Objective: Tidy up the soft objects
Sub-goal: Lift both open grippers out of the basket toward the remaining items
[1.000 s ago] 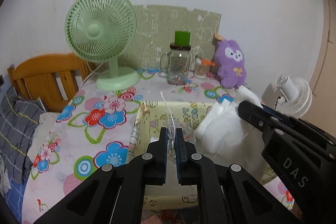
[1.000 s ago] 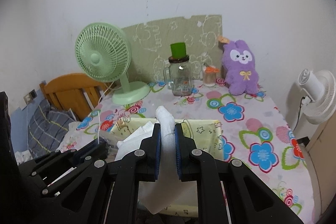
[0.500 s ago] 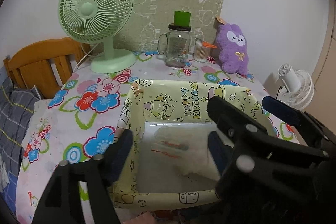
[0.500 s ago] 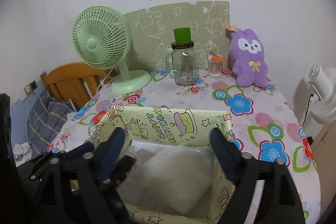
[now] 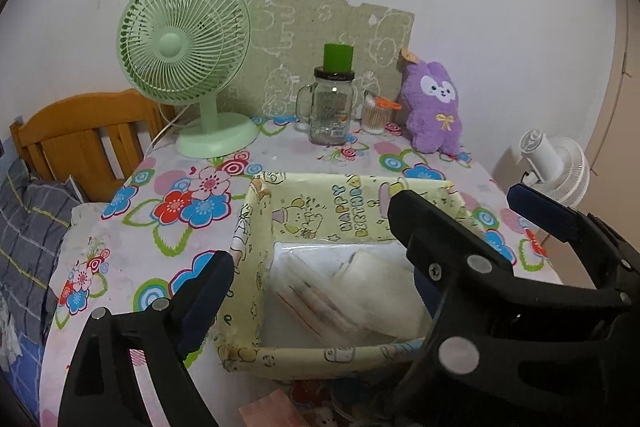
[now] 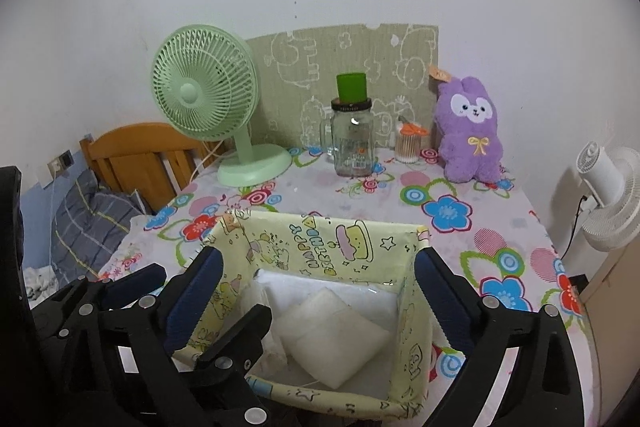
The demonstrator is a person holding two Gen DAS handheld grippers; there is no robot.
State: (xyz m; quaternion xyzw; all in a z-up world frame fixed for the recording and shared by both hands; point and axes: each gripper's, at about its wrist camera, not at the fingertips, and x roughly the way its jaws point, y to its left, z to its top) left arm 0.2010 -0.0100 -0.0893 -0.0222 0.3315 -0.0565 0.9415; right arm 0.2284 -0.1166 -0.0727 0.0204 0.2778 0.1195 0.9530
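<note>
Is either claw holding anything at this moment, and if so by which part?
Nothing is held. Both the left claw and right claw are opening, empty, above the white soft packs lying in the yellow box.

Floral-clothed table [image 6: 500, 227], yellow box [image 6: 320, 251], green fan [image 6: 208, 95], jar [image 6: 354, 143], plush [image 6: 472, 131], perhaps cotton swabs [image 6: 408, 143]

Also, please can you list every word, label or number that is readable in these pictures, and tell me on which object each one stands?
"HAPPY BIRTHDAY": printed on the inner far wall of the yellow fabric box, slanted.
Glass jar: a small printed mark, too small to read.
Packets in the box: red lines, no legible text.
Purple plush: its tag is unreadable.
Nothing else is legible.
</note>
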